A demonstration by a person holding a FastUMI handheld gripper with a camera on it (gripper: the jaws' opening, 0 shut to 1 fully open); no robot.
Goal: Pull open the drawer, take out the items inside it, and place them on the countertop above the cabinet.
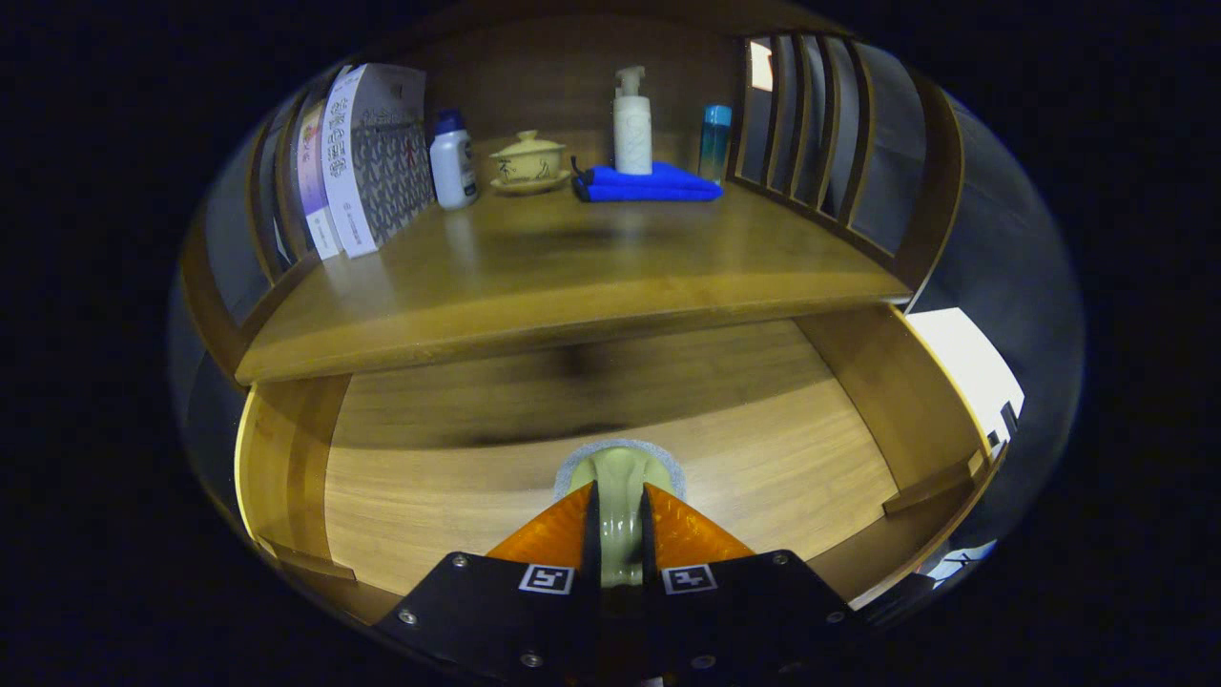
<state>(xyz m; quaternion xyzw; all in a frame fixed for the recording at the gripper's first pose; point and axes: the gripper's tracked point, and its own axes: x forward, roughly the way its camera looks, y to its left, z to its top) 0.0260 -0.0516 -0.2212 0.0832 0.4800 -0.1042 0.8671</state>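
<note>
The drawer [434,496] of the wooden cabinet is pulled open, and I look down onto its bare wooden floor. My gripper [620,496] hangs over the middle of the drawer, shut on a small pale green glossy item with a grey speckled rim [620,465]. Both fingers press its sides, and its lower part is hidden between them. I cannot tell whether it touches the drawer floor. The countertop [572,281] lies above and beyond the fingers, and its front edge overhangs the back of the drawer.
Along the back of the countertop stand upright books [358,157], a white bottle with a blue cap [453,162], a lidded tea bowl [527,160], a white pump bottle [631,119] on a folded blue cloth [647,183] and a slim blue-capped bottle [713,143]. Slatted side rails [820,124] flank it.
</note>
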